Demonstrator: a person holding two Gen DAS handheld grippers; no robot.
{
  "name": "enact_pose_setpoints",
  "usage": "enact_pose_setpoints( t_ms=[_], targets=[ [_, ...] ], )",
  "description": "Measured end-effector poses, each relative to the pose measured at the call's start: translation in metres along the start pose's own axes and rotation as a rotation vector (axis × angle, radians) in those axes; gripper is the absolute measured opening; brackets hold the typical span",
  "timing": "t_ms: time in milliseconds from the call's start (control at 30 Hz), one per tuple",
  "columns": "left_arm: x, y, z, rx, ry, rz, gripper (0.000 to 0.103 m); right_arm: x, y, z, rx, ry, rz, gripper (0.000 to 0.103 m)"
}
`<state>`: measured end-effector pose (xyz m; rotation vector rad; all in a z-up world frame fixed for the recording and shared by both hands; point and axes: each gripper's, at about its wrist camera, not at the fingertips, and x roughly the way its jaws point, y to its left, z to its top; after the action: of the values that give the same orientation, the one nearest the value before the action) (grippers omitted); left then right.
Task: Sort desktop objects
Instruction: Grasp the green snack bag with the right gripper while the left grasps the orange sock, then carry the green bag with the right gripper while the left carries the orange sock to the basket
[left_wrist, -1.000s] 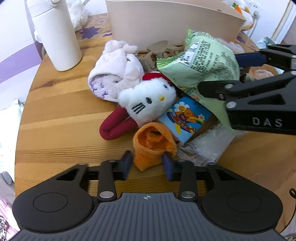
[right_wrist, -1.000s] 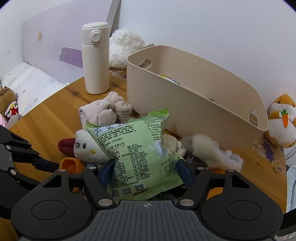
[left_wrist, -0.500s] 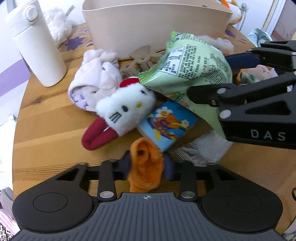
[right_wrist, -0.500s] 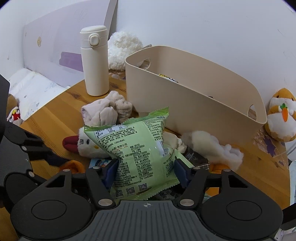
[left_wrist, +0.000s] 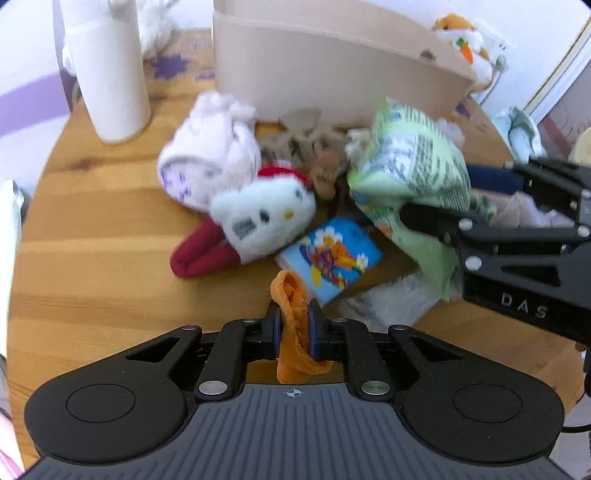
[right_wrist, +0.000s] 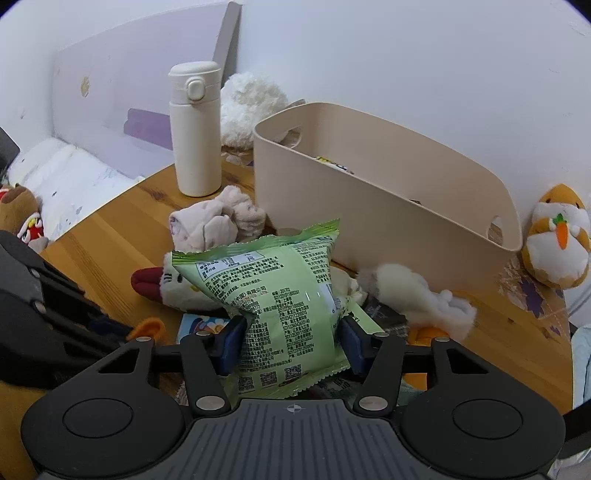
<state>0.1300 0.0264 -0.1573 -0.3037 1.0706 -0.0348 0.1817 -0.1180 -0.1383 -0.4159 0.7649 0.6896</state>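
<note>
On the wooden table (left_wrist: 92, 236) before the beige bin (right_wrist: 388, 206), my left gripper (left_wrist: 293, 325) is closing, pinching the orange cloth (left_wrist: 291, 314), while my right gripper (right_wrist: 290, 343) closes, squeezing the green snack bag (right_wrist: 280, 295), presumably to bin both.

"DAS" is printed in pale letters on the black right gripper (left_wrist: 436, 192), at four o'clock in the left wrist view. Dense print on the green snack bag (right_wrist: 273, 295) cannot be read.

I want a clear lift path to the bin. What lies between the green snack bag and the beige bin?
In the right wrist view, nothing stands between the green snack bag and the beige bin wall behind its top edge; only a strip of table.
</note>
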Motion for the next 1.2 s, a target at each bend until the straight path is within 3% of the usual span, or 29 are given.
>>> enact_pose_setpoints(
  t_ms=[500,933,1200],
  targets=[
    [-0.035,-0.010,0.052,-0.008,-0.141,-0.034,0.014,-0.042,-0.050,0.006,0.195,-0.119,-0.020,0.051],
    [-0.048,-0.025,0.139,0.038,-0.240,-0.054,0.014,-0.063,-0.115,0.047,0.241,-0.233,-0.101,0.051],
    [-0.042,-0.037,0.191,0.072,-0.287,-0.020,0.014,-0.051,-0.149,0.070,0.249,-0.244,-0.116,0.051]
  ],
)
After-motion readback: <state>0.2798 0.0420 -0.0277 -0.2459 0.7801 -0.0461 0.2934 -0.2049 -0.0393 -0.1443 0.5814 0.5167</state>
